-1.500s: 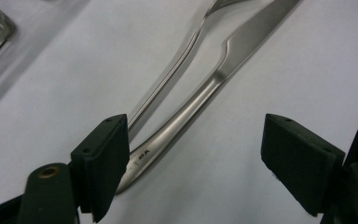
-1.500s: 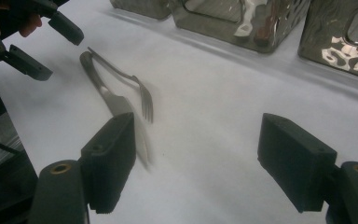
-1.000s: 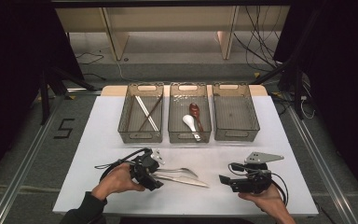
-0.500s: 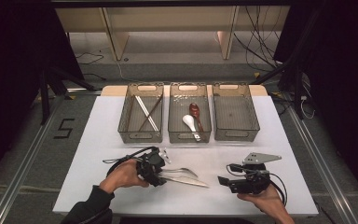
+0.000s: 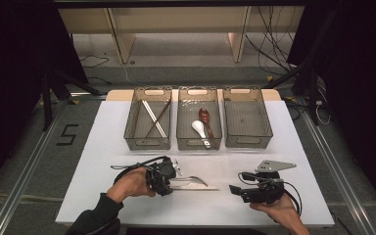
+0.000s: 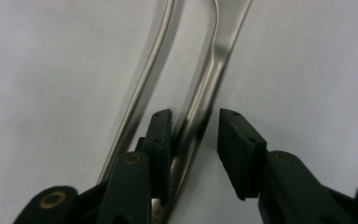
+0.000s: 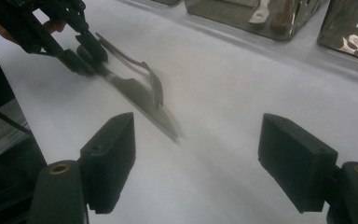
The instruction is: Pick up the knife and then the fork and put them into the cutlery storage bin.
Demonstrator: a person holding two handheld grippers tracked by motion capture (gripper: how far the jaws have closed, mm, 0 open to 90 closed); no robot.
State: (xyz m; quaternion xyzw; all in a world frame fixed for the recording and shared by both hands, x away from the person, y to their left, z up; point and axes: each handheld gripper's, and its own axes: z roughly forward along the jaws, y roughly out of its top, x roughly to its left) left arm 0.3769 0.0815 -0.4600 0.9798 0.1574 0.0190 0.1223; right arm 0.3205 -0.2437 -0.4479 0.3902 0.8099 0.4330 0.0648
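1. The fork [image 6: 200,112] is still lying on the white table [image 5: 103,196], in front of the bins, and its handle is found between the jaws of the left gripper [image 6: 193,135].
2. These jaws have just been closing. One pad is already touching the handle, but a gap can be seen at the other pad [image 6: 237,149], so the fork is judged as not yet clamped.
3. A knife [image 6: 140,93] is lying just beside the fork, outside the jaws.
4. The right gripper [image 7: 200,158] is held wide apart with nothing in it, near the tip of the knife.
5. Chopsticks [image 5: 154,117] are seen in the left bin [image 5: 147,143] and spoons [image 5: 203,125] in the middle bin [image 5: 199,144]. The right bin [image 5: 248,143] is empty.
6. Sorting seems partly done: the fork and the knife remain to be lifted and placed.
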